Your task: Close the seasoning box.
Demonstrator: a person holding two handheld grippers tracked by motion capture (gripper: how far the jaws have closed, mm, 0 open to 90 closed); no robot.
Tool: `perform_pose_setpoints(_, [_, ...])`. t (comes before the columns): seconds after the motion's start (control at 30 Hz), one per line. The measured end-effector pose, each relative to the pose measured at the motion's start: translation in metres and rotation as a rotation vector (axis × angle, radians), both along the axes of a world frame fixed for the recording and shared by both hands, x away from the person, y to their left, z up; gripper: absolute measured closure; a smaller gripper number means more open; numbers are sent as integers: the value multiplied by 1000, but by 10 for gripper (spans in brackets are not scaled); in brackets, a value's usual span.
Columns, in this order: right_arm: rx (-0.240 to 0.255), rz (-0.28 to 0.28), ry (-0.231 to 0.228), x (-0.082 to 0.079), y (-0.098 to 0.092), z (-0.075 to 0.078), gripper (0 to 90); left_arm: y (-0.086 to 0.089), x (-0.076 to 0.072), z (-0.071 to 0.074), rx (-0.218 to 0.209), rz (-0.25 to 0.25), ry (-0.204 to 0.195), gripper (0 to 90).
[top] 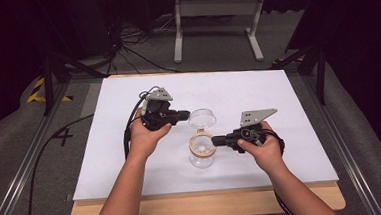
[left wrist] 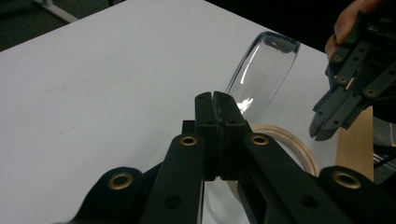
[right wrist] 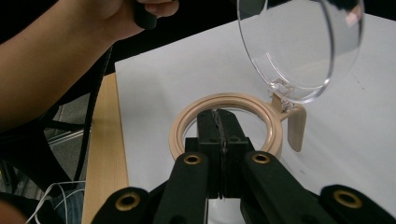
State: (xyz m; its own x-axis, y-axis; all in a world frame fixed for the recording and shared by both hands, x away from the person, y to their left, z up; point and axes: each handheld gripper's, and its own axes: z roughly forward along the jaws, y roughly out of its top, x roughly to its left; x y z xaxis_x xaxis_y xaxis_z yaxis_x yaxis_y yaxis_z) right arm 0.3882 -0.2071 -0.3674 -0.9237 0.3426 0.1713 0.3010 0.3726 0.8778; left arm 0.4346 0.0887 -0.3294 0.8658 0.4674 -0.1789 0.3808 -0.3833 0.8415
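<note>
Looking at the clear jar (top: 202, 154) first, I see it standing near the middle of the white table (top: 277, 92), slightly toward the person's edge, with a beige ring (right wrist: 227, 122) around its mouth and something pale inside that I cannot identify. Its transparent domed lid (right wrist: 301, 46) is swung open on a hinge at the far side of the ring and stands tilted upward.

My right gripper (top: 216, 140) comes in from the right, its jaws pressed together with nothing between them, tips just at the ring's rim. My left gripper (top: 185, 114) sits beside the raised lid, jaws likewise closed flat on each other and empty. In the left gripper view its tips point toward the lid, apart from it.
</note>
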Motion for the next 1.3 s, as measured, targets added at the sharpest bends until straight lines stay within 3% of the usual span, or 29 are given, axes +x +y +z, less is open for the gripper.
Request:
perform_pose_setpoints(0.1, [3,5,4,-1,1,-1,900,2,-6,2,10,3,-16,893])
perform_pose_setpoints(0.2, [4,6,3,-1,1,-1,900,3,-8,1,9,-21,-1,883])
perform_pose_setpoints(0.3, [3,6,5,-1,0,-1,900,3,-8,1,32,18,-23,877])
perform_pose_setpoints(0.33, [3,7,5,-1,0,-1,900,4,-1,2,7,77,-10,887])
perform_pose_setpoints(0.43, [3,8,3,0,1,-1,900,4,7,3,-18,113,-2,894])
perform_pose_setpoints(0.53, [3,3,1,0,0,-1,900,-2,11,4,-13,78,-1,895])
perform_pose_setpoints(0.67, [5,-7,3,3,-3,-2,900,-9,4,3,17,35,-19,896])
perform_pose_setpoints(0.83, [7,-6,4,2,-4,-2,900,-10,-6,4,23,3,-13,895])
perform_pose_setpoints(0.93, [5,1,7,1,-4,-1,900,-7,-14,5,50,1,-37,892])
perform_pose_setpoints(1.03, [0,3,8,0,-3,-1,900,-2,-18,4,29,13,-26,887])
perform_pose_setpoints(1.3, [-45,41,32,-3,-2,0,900,22,-24,5,57,24,-12,878])
